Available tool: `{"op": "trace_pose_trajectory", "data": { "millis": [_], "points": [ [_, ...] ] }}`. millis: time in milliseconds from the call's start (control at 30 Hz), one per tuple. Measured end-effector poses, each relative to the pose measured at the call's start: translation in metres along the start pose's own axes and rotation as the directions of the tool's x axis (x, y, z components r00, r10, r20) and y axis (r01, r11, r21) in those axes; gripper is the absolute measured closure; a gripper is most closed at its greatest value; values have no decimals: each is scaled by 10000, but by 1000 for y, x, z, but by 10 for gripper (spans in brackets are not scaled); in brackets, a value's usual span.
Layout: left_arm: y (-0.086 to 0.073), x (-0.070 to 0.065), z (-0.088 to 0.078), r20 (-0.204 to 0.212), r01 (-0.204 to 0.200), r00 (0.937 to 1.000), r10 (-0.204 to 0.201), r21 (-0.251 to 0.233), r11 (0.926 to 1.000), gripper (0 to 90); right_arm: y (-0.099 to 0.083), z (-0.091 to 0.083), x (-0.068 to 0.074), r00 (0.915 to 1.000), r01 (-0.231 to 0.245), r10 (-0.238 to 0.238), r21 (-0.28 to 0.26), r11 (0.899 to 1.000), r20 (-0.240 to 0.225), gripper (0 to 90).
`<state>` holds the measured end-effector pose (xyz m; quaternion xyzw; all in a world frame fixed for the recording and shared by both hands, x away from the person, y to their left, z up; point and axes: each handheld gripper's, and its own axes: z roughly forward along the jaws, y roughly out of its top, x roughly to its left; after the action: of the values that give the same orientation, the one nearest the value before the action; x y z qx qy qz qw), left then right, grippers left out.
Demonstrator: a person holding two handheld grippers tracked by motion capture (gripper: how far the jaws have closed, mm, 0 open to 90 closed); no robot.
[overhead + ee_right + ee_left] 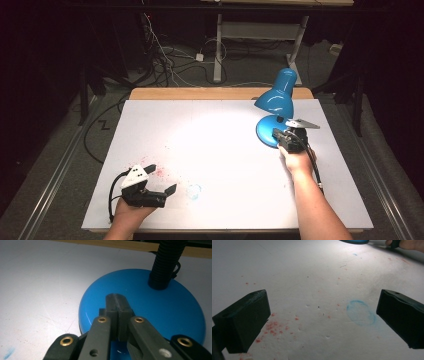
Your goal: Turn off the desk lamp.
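Blue desk lamp (276, 102) sits at the far right of the white tabletop (215, 140), lit, shade tilted toward the middle; bright pool of light on the sheet in front of it. Round blue base (160, 305) flat on the tabletop, black ribbed neck (167, 262) rising from its far side.

Right gripper (286, 136) is at the near edge of the lamp base, held from behind by the right hand (298, 159); in the right gripper view its jaws are pressed together with nothing between them, tips over the base's top surface; can't tell whether they touch it.

Left gripper (161, 178) is low at the near left of the tabletop, well apart from the lamp, left hand (131, 210) under it; jaws spread wide, empty.

Between the left jaws on the sheet: faint blue ring mark (361, 312) toward the right jaw, red speckle stains (273, 326) by the left jaw.
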<state>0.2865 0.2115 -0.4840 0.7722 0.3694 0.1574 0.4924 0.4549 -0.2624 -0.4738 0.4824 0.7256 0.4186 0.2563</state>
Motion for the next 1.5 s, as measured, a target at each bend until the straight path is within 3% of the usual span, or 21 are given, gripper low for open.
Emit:
{"op": "trace_pose_trajectory", "data": {
  "millis": [400, 433, 500, 533, 600, 633, 767, 1067, 1100, 1500],
  "points": [
    [0, 0, 0, 40, 30, 10000, -30, -31, 10000, 0, 0, 1, -1, 10000, -2, 2, -35, 10000, 40, 900],
    [0, 0, -1, 43, 58, 10000, -57, -60, 10000, 0, -1, 2, -1, 9988, 59, -60, 14, 10000, 477, 900],
    [0, 1, -1, 28, 38, 10000, -37, -89, 10000, 0, -2, 1, -4, 9991, -253, 255, -46, 9997, 333, 900],
    [0, 1, -1, 26, 42, 10000, -42, -81, 10000, 0, -2, 1, -4, 9993, -150, 152, -34, 9999, 343, 900],
    [0, 2, -1, 43, 64, 10000, -64, -66, 10000, 0, -1, 1, 1, 9961, 549, -553, 87, 9985, 681, 900],
    [0, 1, -1, 53, 50, 10000, -49, -50, 10000, 0, -1, 1, 2, 9951, 615, -621, 99, 9981, 766, 900],
    [0, 0, -1, 81, 17, 10000, -16, -60, 10000, 0, -1, 1, -1, 9984, 138, -140, 29, 9999, 549, 900],
    [0, 1, -1, 157, -7, 9999, 9, -126, 9999, 0, -1, 0, -1, 9985, 68, -71, 58, 10000, 538, 900],
    [0, 1, -1, 159, -12, 9999, 14, -130, 9999, 0, 0, -1, -1, 9988, -151, 148, 70, 9999, 477, 900],
    [0, 0, 1, 224, 11, 9997, -9, -96, 10000, 0, 6, -19, 9, 10000, 54, -53, -160, 9999, 64, 900]
  ]
}}
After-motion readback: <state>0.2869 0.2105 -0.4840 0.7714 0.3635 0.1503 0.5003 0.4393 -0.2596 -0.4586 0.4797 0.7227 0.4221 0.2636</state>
